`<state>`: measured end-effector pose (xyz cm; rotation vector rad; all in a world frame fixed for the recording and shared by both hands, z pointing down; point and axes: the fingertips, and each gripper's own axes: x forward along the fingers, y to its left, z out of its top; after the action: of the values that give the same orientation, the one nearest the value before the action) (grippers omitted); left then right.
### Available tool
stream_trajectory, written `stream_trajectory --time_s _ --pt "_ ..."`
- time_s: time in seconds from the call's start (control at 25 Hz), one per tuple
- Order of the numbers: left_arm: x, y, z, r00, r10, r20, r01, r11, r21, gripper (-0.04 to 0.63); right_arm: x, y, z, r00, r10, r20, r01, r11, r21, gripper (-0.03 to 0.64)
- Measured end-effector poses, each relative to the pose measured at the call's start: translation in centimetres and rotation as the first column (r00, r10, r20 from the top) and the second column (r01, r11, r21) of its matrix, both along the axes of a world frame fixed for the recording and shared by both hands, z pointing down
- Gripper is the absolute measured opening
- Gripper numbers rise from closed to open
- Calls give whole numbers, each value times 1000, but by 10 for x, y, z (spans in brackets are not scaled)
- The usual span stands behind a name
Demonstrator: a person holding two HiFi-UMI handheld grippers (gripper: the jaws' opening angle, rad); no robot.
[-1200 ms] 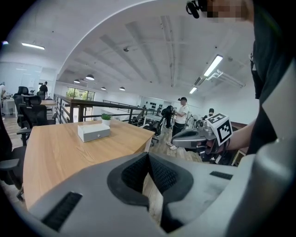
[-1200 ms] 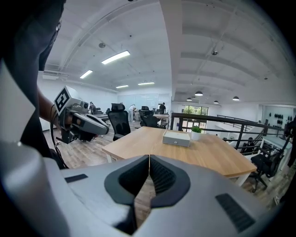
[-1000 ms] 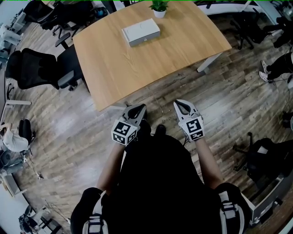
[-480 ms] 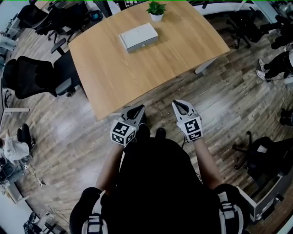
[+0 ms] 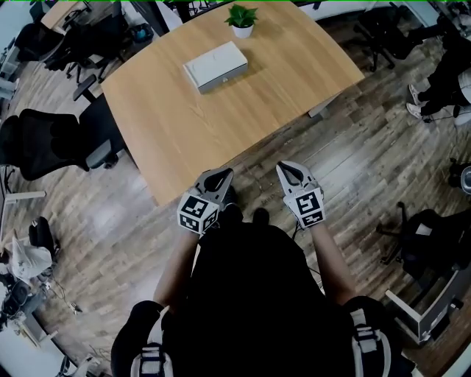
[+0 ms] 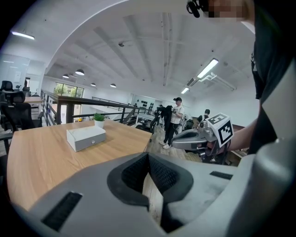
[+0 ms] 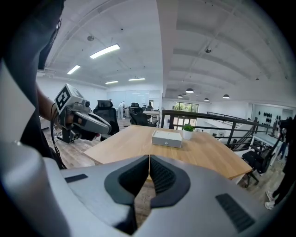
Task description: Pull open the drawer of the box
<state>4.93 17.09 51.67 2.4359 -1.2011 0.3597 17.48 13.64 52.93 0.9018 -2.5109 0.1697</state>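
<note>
Box (image 5: 215, 65) on far table (image 5: 221, 125), drawer seemingly closed.
Left gripper (image 5: 223, 174) and right gripper (image 5: 284, 168), by the table's near edge, both have jaws pressed together, empty.

Wood-plank floor (image 5: 368, 169) w/ a light wood table (image 5: 221, 125). Black office chairs (image 5: 51, 140) beside it. Strip lights (image 7: 104, 51) on white ceiling (image 7: 208, 28).

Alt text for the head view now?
A person holds the left gripper and right gripper side by side above the floor, short of a wooden table. A white box and potted plant sit near its far edge.
</note>
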Motion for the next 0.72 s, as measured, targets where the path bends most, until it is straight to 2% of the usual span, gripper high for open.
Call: stream_trajectory --time_s 0.72 --pt "-34 -46 0 992 121 -19 -121 993 6 23 -41 -28 1 997 69 -38 -69 998 7 25"
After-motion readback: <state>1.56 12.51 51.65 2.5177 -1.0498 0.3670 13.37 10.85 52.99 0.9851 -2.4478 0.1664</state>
